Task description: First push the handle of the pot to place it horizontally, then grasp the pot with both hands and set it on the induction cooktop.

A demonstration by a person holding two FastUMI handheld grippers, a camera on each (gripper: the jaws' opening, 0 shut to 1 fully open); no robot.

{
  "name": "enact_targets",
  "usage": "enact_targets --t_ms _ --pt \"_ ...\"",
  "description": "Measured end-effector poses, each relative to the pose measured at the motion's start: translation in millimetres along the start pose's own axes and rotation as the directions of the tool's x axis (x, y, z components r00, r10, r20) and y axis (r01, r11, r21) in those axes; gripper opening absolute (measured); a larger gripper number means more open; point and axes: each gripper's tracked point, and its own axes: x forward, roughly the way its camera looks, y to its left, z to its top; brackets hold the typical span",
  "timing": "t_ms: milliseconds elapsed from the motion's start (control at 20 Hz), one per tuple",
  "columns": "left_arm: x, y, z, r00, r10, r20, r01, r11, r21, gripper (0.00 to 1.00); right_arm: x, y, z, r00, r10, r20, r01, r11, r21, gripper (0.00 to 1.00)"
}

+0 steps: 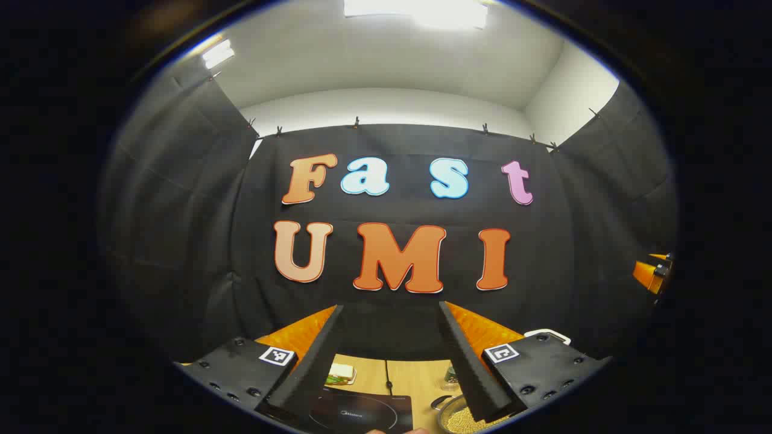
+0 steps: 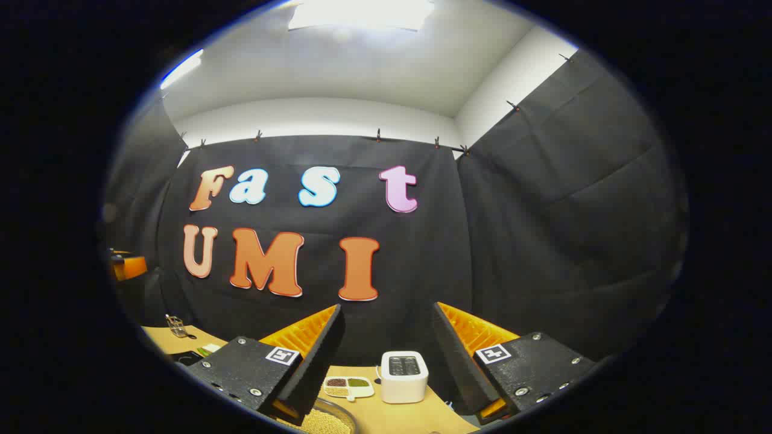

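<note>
Left tongs and right tongs, both spread wide and empty, hover above the bench. The grain-filled pot sits just right of the induction cooktop; a toaster stands beyond the pot.

There was one pot of pale grains, one induction cooktop and one wooden table. One white toaster stood there, with one divided dish of three compartments. Two grippers were counted, the left gripper and the right gripper, each having two fingers.
</note>
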Motion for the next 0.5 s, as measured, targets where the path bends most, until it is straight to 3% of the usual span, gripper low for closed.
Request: enact_targets --t_ms 100,200,500 --pt "-1 7 -5 1.0 0.008 -0.027 -0.008 1.0 0.03 0.95 -2 19 12 1.0 0.022 0.013 -0.022 1.0 -0.01 0.91" --pt "-2 16 1 0.999 0.019 -0.027 -0.018 0.998 0.065 1.0 -3 35 19 0.999 0.038 0.006 -0.038 0.999 -0.002 0.93" --pt "-11 26 8 0.999 0.008 -0.031 -0.008 1.0 0.019 0.98 -4 75 34 0.995 0.101 -0.007 -0.101 0.995 -0.003 0.91"
